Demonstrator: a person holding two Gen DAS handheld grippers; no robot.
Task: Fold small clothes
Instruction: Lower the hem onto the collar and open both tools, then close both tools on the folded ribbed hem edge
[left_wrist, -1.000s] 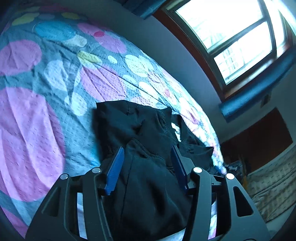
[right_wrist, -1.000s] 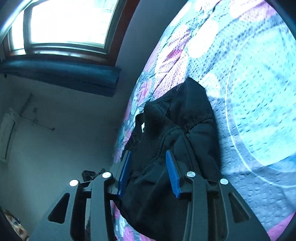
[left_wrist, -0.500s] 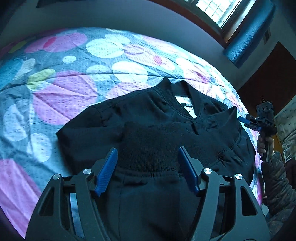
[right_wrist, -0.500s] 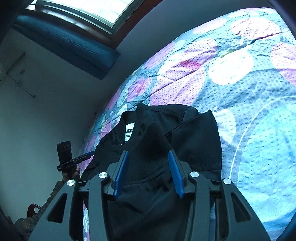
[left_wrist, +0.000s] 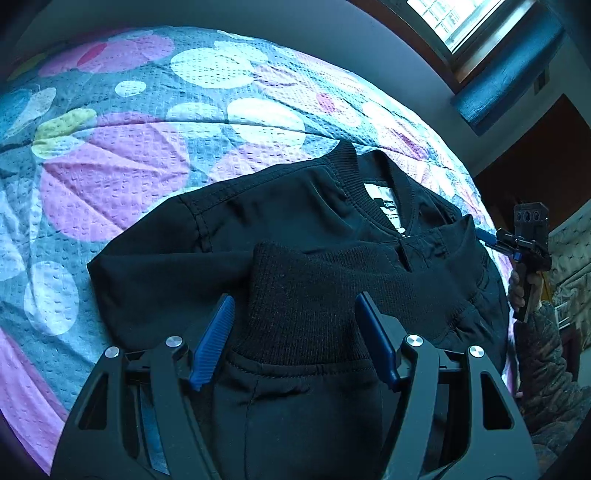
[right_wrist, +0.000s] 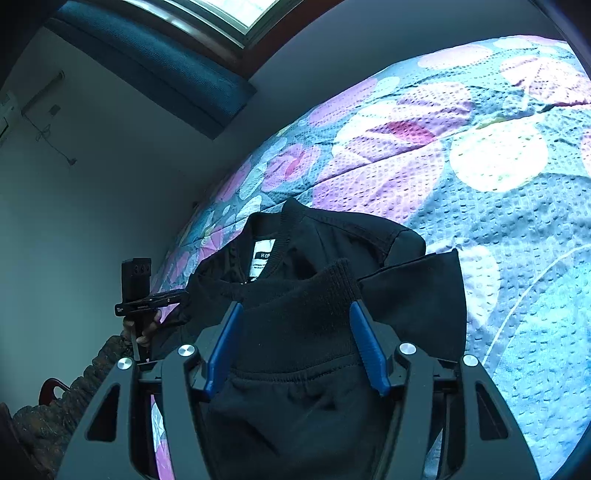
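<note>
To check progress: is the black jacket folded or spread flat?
Folded: the black jacket's ribbed hem lies doubled up near its collar.

The jacket (left_wrist: 280, 221) is plain black, with a ribbed black hem folded over it and a white neck label (right_wrist: 263, 255) bearing a black bar. The bedspread (left_wrist: 122, 158) is grey-blue, printed with big pink, white, pale blue and yellow circles. Both tongs have blue pads (left_wrist: 214, 339) on black frames.

Black jacket (left_wrist: 280, 236) now folded, released
</note>
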